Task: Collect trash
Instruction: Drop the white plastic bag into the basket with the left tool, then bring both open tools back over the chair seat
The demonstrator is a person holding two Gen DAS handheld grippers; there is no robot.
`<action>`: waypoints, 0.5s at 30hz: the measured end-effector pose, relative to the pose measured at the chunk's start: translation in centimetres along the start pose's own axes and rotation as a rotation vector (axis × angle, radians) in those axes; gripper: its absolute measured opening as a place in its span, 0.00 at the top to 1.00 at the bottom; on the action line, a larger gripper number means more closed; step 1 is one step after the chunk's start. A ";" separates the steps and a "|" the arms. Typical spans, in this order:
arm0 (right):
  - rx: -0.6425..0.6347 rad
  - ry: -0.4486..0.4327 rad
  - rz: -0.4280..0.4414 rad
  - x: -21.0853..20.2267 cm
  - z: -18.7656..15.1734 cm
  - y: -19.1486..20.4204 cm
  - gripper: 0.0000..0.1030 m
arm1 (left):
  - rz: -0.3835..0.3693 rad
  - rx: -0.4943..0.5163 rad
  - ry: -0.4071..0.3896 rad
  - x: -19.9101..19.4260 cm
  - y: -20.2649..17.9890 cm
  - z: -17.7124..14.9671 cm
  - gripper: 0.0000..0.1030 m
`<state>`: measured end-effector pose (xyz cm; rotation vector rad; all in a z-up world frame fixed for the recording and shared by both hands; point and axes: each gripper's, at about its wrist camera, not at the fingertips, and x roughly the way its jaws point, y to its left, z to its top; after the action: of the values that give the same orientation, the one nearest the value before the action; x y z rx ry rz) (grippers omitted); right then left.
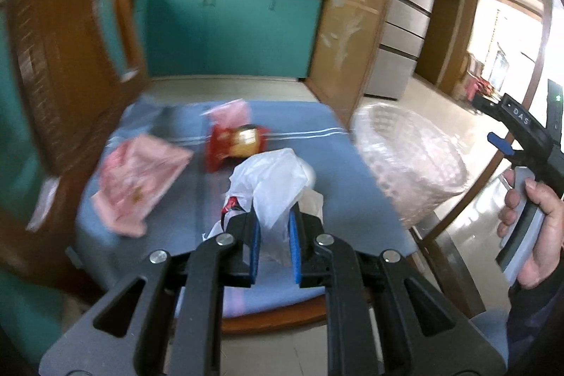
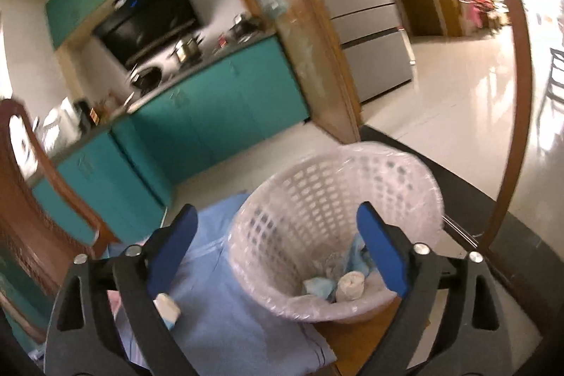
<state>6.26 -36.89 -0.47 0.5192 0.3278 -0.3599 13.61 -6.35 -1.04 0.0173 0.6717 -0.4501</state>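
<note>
The left hand-held gripper (image 1: 274,236) is clamped on a crumpled white plastic bag (image 1: 271,185), its blue pads pinching the thin film low down so the bag bunches up and forward from the jaws. The bag hangs just above the blue cloth (image 1: 169,199) covering the desk. The pink lattice basket (image 1: 409,161), lined with a clear glossy bag, stands to the right of that gripper and a little farther away, at the desk's right edge; a move to drop the bag would have to swing rightward.

The right hand-held gripper (image 2: 278,251) stands wide apart with nothing between its pads, hovering directly at the basket's (image 2: 338,196) near rim. Crumpled blue and white scraps (image 2: 338,281) already lie at the bottom.

Still on the cloth, farther and to the left of the left gripper: a flat pink wrapper (image 1: 141,182), a shiny red-and-gold snack packet (image 1: 238,143) and a smaller pink wrapper (image 1: 229,111) behind it. All look light and crinkly, apt to slip or spring back.
</note>
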 end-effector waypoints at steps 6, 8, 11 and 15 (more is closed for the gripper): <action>0.090 -0.096 -0.072 -1.6 1.2 -3.3 0.08 | -0.179 0.064 -0.034 3.8 -8.8 6.5 0.86; 0.129 -0.133 -0.086 -2.0 1.2 -4.3 0.08 | -0.233 0.090 -0.035 5.4 -12.0 8.6 0.86; 0.176 -0.188 -0.102 -3.0 1.6 -5.9 0.08 | -0.296 0.133 -0.034 8.0 -16.6 10.9 0.81; 0.211 -0.229 -0.105 -3.6 1.6 -6.7 0.08 | -0.289 0.150 0.029 12.7 -20.4 12.4 0.15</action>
<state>0.62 -42.29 -0.55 0.6619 0.0952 -0.5546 21.47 -31.84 3.64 0.0687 0.6705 -0.7794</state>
